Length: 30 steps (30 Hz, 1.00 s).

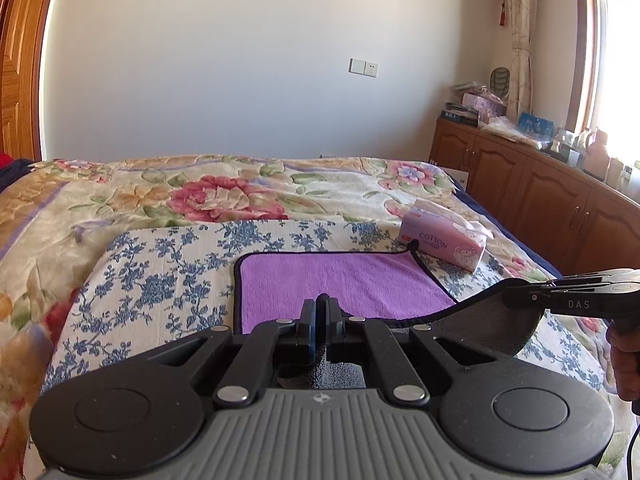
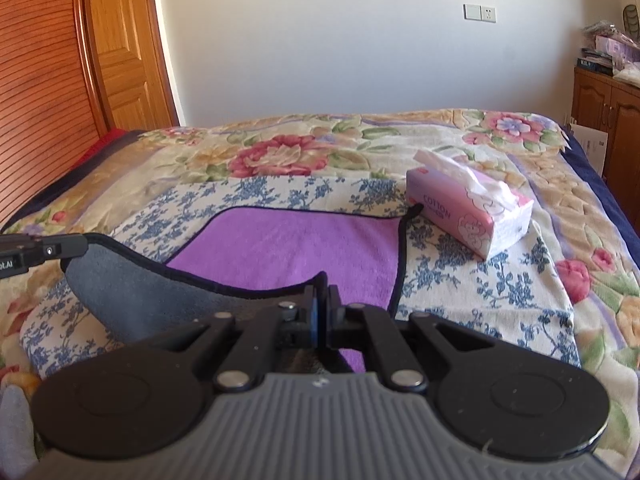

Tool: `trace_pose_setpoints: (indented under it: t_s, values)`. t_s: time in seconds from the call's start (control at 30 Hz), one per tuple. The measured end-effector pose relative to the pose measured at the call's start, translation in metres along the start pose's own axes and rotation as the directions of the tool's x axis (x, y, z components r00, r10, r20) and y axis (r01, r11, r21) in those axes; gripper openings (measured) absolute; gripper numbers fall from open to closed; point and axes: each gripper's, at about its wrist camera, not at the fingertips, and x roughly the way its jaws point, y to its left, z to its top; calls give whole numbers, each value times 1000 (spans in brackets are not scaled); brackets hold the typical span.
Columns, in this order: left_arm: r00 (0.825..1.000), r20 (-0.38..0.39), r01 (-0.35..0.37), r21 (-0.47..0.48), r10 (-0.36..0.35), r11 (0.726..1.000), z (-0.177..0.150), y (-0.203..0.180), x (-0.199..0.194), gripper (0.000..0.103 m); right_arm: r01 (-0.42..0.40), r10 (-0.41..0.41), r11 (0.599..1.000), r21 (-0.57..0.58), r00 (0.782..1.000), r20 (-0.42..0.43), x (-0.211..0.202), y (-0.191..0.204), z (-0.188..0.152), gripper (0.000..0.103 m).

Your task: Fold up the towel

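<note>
On the blue-flowered cloth atop the bed, the purple black-edged microfibre towel [image 1: 344, 284] lies half raised: left gripper [image 1: 321, 300] and right gripper [image 2: 321, 292] pinch its near corners, first fold unfinished.

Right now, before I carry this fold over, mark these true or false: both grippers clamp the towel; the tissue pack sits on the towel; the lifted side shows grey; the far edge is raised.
1. Both grippers clamp the towel: true, left gripper and right gripper each pinch its near edge.
2. Tissue pack sits on the towel: false, beside its far right corner.
3. Lifted side shows grey: true.
4. Far edge is raised: false, it lies flat on the bed.
</note>
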Motion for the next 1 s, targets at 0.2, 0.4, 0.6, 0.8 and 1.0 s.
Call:
trace_pose_setpoints:
  t_s: [0.2,0.4,0.6,0.8,1.0]
  values:
    - [1000,6,9,11,-9,1000,5,0,4,5,-8,8,1000,-9,1000,16,4,-2,7,5]
    - [1000,13,9,15,-9,1000,11,2,11,5,-10,11,1000,-20,1000,28,10,-5,13,5]
    - [1000,17,13,11,-13,1000,17,8,19,5,-14,15,1000,-20,999,43,15,-8,20,5]
    - [1000,19,8,21,-8,1000,22,11,29,5,-17,18,1000,-25,999,50,21,-10,25,5]
    - [1000,26,12,26,-12,1000,28,14,37,5,-28,30,999,-44,998,63,27,-10,32,5]
